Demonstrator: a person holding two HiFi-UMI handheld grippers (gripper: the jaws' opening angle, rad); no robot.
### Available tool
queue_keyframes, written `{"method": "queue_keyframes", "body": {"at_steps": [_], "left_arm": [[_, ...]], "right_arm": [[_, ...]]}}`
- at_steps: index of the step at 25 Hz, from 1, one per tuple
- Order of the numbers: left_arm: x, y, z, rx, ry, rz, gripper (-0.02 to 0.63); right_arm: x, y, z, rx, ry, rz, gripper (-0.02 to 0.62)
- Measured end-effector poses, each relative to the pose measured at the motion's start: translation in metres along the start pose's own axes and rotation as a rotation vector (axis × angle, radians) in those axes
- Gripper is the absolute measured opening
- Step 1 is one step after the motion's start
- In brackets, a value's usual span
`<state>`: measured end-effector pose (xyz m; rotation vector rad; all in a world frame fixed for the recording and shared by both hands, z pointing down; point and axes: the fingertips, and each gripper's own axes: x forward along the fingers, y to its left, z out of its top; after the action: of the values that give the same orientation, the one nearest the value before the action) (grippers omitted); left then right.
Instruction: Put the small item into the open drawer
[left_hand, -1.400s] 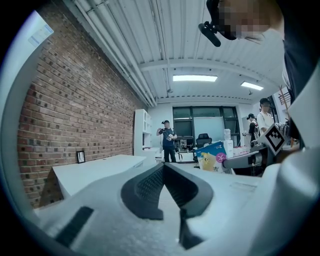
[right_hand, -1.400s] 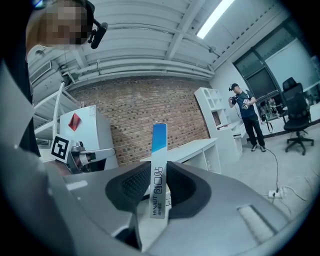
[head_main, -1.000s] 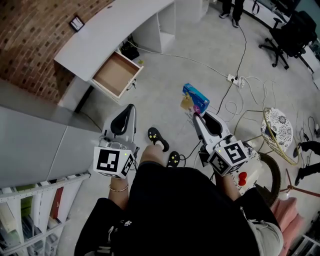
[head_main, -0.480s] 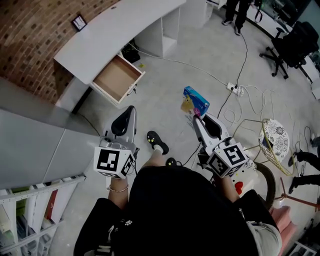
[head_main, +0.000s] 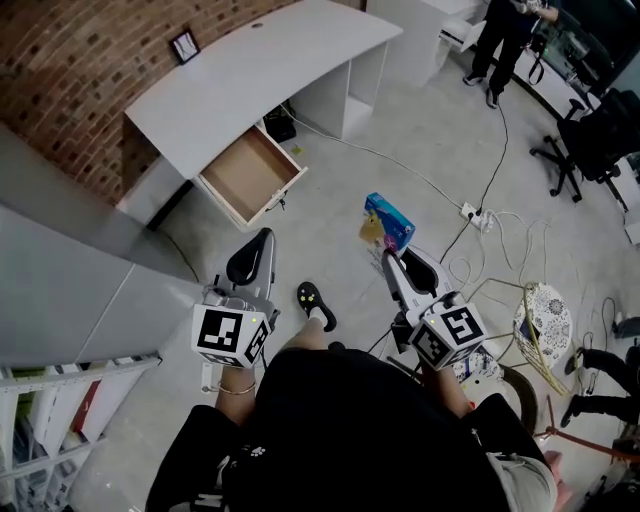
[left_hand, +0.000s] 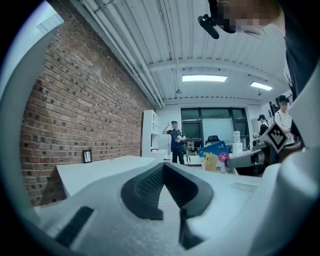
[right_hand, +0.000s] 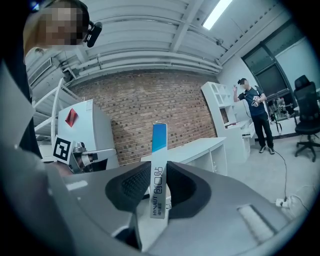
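Small blue-and-white cardboard box (head_main: 389, 218) stands upright and edge-on between the fingers (right_hand: 131, 186) of the right gripper (head_main: 398, 252), which are closed part-way onto its two broad faces and hold it clear of the floor. Its narrow edge reads "HYNAUT" beneath the larger characters 创口贴. The broad face carries a yellow cartoon figure and a pink round badge whose print is too small to read.

The left gripper (head_main: 258, 245) has its fingers brought together with nothing between them.

The open drawer with a brown wooden bottom (head_main: 250, 174) juts from under the white curved counter (head_main: 260, 60), ahead and to the left of both pairs of fingers and well apart from them. I'd judge the carry only partly done. To do it well, keep the pinch firm and the box upright, bring it past the drawer's front wall and low over the bare bottom, then part the fingers. The empty left fingers should stay clear of the opening.

A small black-framed picture (head_main: 184, 45) stands on the counter against the brick wall (head_main: 70, 60).
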<state>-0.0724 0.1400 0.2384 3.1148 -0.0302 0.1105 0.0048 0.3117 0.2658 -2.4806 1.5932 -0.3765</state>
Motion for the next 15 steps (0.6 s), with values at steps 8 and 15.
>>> {"method": "queue_keyframes", "body": {"at_steps": [8,15], "left_arm": [[0.025,0.019,0.001,-0.014,-0.021,-0.008,-0.003],[0.051,0.037,-0.002,-0.031,-0.016,-0.003,-0.003]], "right_arm": [[0.028,-0.011,0.009,-0.002,0.009,0.003,0.106],[0.057,-0.028,0.014,-0.009,0.031,0.002,0.106]]}}
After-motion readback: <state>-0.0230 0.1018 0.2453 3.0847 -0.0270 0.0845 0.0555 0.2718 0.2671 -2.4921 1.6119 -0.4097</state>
